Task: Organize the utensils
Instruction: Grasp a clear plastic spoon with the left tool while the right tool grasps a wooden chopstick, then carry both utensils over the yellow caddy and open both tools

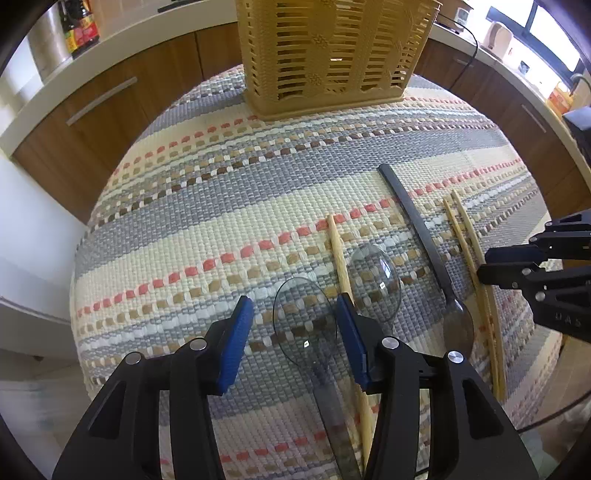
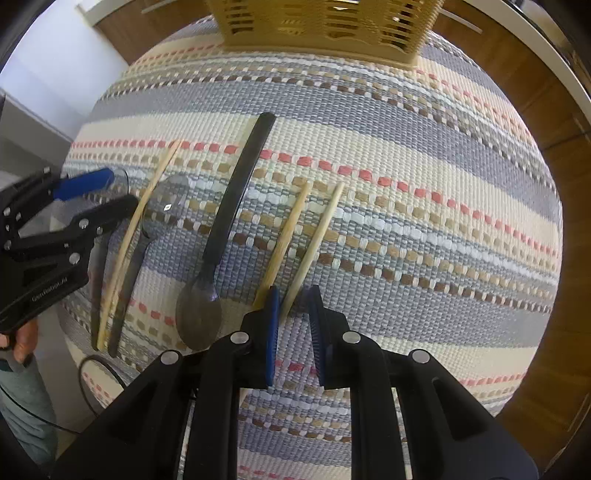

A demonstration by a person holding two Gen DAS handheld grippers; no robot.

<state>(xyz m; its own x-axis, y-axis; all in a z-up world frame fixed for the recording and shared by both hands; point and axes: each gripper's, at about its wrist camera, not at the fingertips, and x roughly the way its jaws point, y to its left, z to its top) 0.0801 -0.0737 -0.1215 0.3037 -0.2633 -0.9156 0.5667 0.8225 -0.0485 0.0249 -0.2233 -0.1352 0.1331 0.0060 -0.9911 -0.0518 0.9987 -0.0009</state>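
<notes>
My left gripper (image 1: 295, 306) is open, its blue pads either side of a clear plastic spoon (image 1: 304, 317) lying on the striped woven mat (image 1: 221, 206). A second clear spoon (image 1: 375, 280) and a wooden chopstick (image 1: 338, 254) lie just right of it. A black-handled metal spoon (image 2: 225, 206) lies in the middle. My right gripper (image 2: 293, 295) is open around the near end of one wooden chopstick (image 2: 317, 236); its pair (image 2: 286, 236) lies just left of the left pad. A yellow slotted utensil basket (image 1: 332, 51) stands at the mat's far edge.
Wooden cabinets (image 1: 110, 103) and a white countertop with a dark sauce bottle (image 1: 79, 26) ring the far side. A kettle (image 1: 498, 37) sits at the far right. A black cable (image 2: 96, 373) hangs by the mat's near left edge.
</notes>
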